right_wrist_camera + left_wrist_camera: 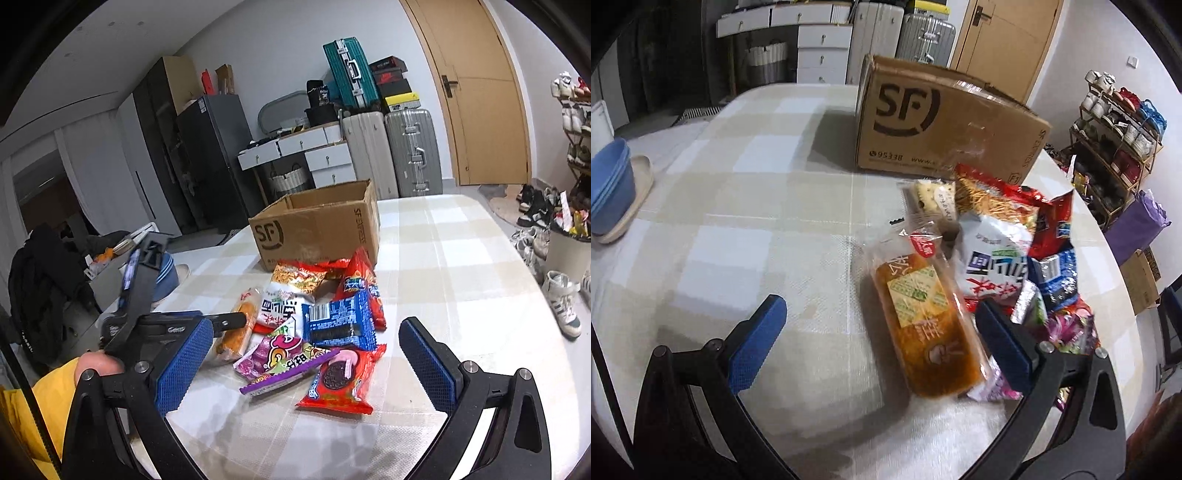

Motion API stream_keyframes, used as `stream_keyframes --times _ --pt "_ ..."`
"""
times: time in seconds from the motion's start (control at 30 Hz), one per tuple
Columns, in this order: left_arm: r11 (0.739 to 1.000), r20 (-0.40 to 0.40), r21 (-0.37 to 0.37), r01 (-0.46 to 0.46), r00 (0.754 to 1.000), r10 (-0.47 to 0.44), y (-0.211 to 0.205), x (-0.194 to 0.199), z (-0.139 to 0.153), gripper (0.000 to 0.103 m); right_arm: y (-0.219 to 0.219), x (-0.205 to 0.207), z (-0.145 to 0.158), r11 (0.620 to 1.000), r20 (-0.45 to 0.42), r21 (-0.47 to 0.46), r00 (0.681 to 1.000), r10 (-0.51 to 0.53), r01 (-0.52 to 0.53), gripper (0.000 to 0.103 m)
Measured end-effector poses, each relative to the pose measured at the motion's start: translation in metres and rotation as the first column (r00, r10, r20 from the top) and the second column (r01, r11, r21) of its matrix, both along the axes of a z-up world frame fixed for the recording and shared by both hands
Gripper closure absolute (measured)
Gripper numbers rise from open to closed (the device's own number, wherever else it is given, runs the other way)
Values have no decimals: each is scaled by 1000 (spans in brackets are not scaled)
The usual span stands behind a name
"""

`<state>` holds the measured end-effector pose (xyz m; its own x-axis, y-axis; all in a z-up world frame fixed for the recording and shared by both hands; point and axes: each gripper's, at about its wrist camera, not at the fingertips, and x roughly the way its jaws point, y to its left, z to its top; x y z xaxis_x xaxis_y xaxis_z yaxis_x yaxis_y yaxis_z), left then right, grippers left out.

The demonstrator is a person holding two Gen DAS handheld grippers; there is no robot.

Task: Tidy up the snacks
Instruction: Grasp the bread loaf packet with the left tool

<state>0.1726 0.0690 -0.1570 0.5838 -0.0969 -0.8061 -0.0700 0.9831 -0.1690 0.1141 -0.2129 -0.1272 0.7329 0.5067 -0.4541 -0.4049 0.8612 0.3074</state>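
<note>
A heap of snack packets [317, 321] lies on the checked tablecloth in front of an open cardboard box [317, 229] marked SF [942, 122]. An orange bread packet [923, 317] lies at the heap's left edge, between the fingers of my left gripper [879, 332], which is open and hovers over it. My right gripper [303, 354] is open above the near side of the heap, over a purple candy packet [284, 354] and a red cookie packet [340, 380]. The left gripper's body [147, 306] shows in the right wrist view, held by a hand in a yellow sleeve.
Blue bowls [611, 181] on a beige tray sit at the table's left edge. Bare tablecloth [738, 221] stretches left of the heap and right of it [461, 295]. Suitcases, drawers, a door and a shoe rack [1119, 147] stand beyond the table.
</note>
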Motion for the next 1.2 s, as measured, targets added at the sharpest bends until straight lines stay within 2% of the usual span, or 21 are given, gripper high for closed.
stream_keyframes --times 0.1,0.2,0.3,0.37,0.43,0.47,0.53,0.63,0.83,1.2 --pt "999 -35 -33 -6 999 5 0 17 -15 2 2 4 -8 998 -15 31 998 64 -63 1" --pt "1000 -28 -4 0 1000 0 -2 25 -20 3 5 10 -17 998 -22 11 998 65 -65 1" --pt "1000 -20 13 7 1000 -7 -4 31 -22 9 6 16 -27 997 -53 29 996 69 -68 1" --pt "999 -13 32 7 1000 -7 -5 36 -22 19 5 19 -31 997 -67 45 995 70 -67 1" --pt "999 -9 53 11 1000 -11 -5 39 -21 40 6 21 -33 996 -75 48 995 73 -69 1" --pt "998 -7 61 15 1000 -14 -5 43 -21 45 6 21 -34 996 -78 47 994 73 -70 1" --pt "998 -6 60 17 1000 -17 -1 45 -20 66 8 21 -36 996 -82 49 994 78 -74 1" --pt "999 -4 39 22 1000 -21 5 46 -20 68 10 19 -36 996 -86 47 993 84 -80 1" --pt "998 2 54 24 1000 -24 12 39 -18 69 16 12 -31 996 -78 29 993 91 -89 1" --pt "1000 50 -16 7 999 -6 42 -19 -15 69 38 6 -28 993 -107 -14 988 112 -114 1"
